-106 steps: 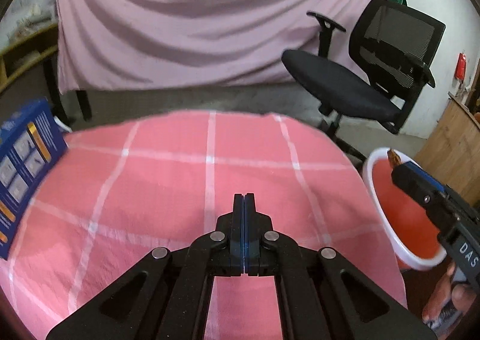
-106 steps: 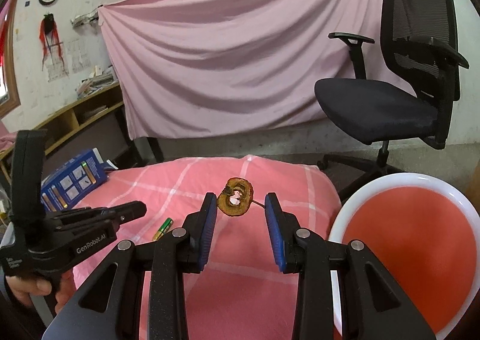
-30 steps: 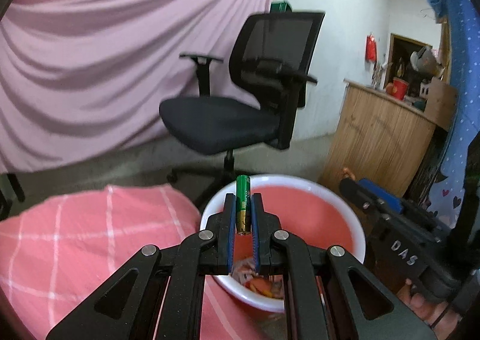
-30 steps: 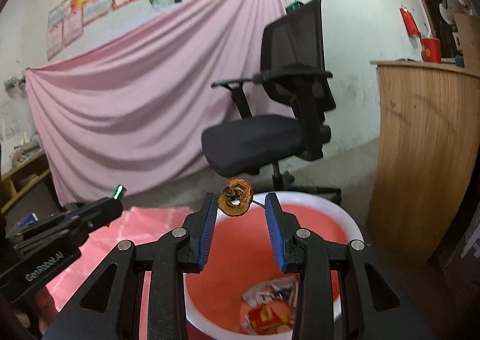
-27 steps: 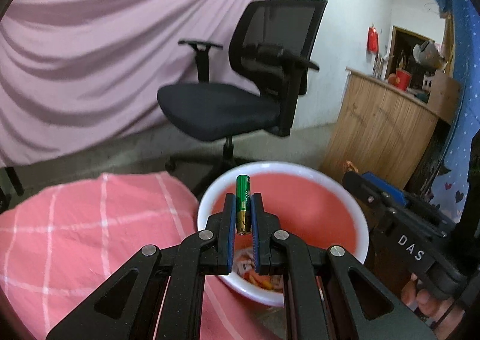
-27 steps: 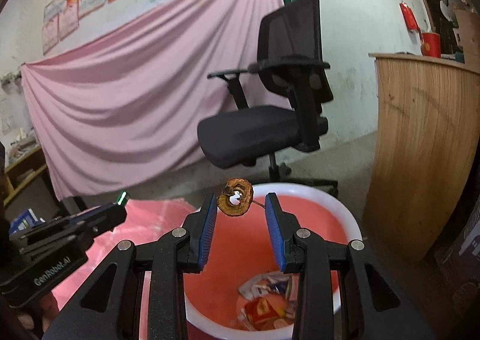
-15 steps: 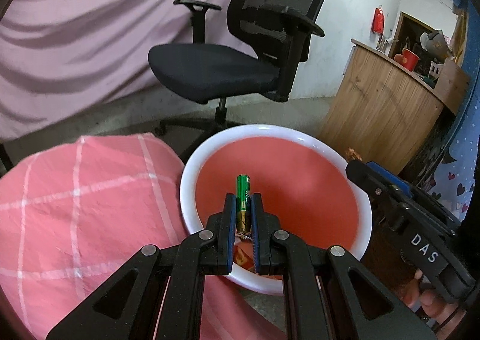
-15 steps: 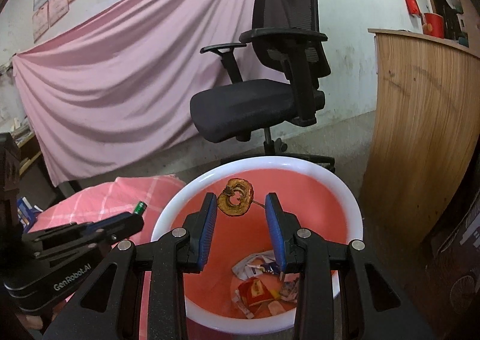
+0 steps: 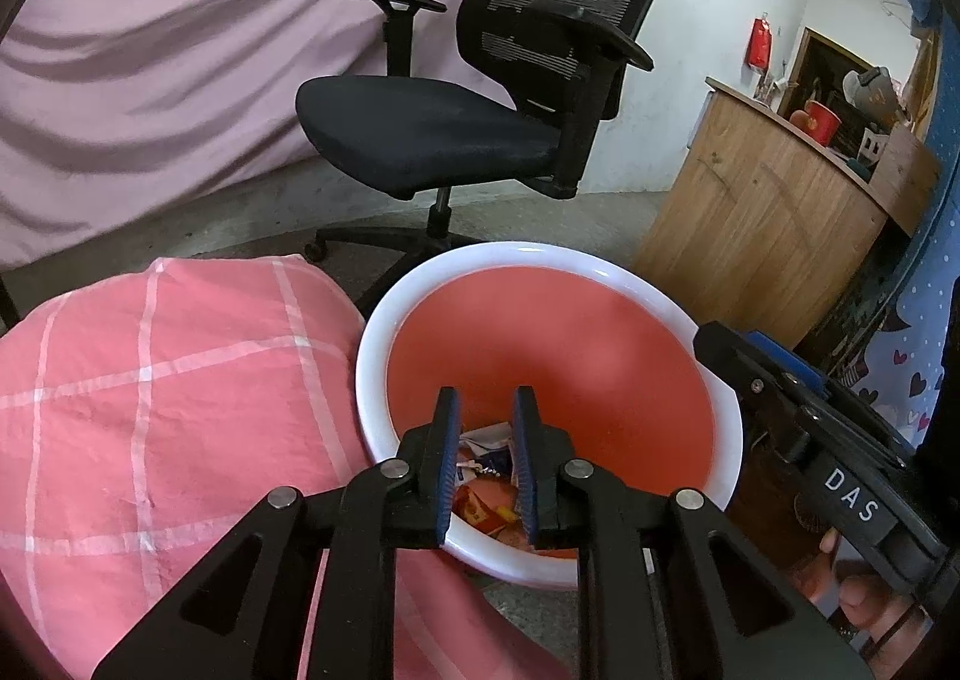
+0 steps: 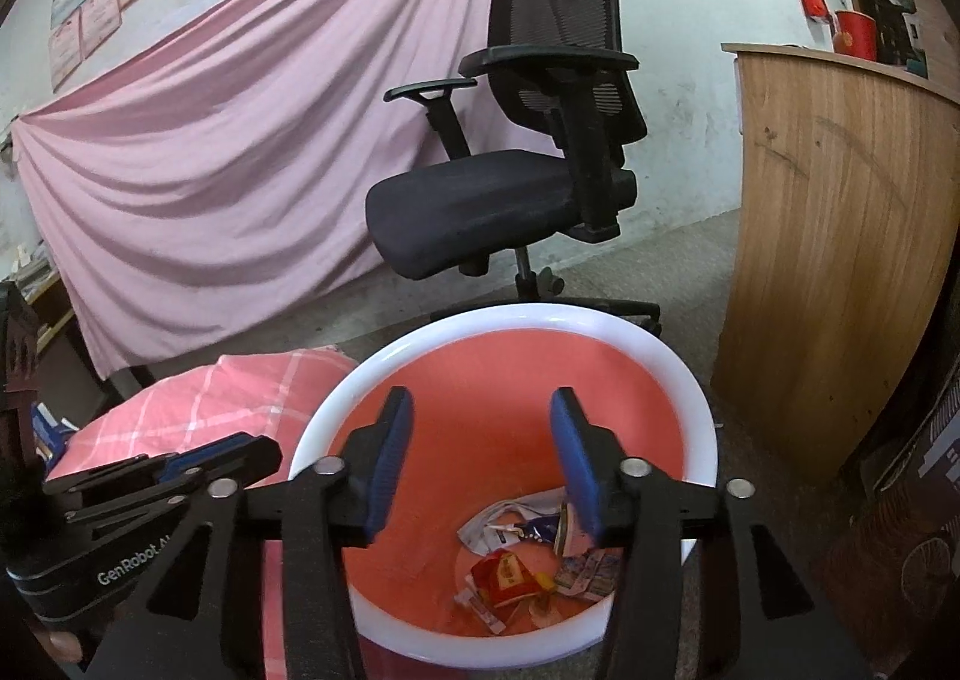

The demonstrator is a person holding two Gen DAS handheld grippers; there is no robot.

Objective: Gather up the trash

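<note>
Part of the wrappers (image 9: 487, 443) at the bottom of the red bin (image 9: 543, 254) is covered by the fingers of the left gripper (image 9: 485, 410), and the print on them is too small to be read. Just beyond the right gripper (image 10: 480, 417), one wrapper (image 10: 564, 524) is partly hidden behind its right finger. The near rim of the bin is masked by both grippers' frames. The blue box (image 10: 45, 431), far left of the right gripper, is largely concealed. The pink curtain (image 9: 168, 50) is blurred and cut off at the frame edge.

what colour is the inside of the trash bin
Orange-red inside the trash bin, with a white rim; clearest in the right wrist view.
</note>
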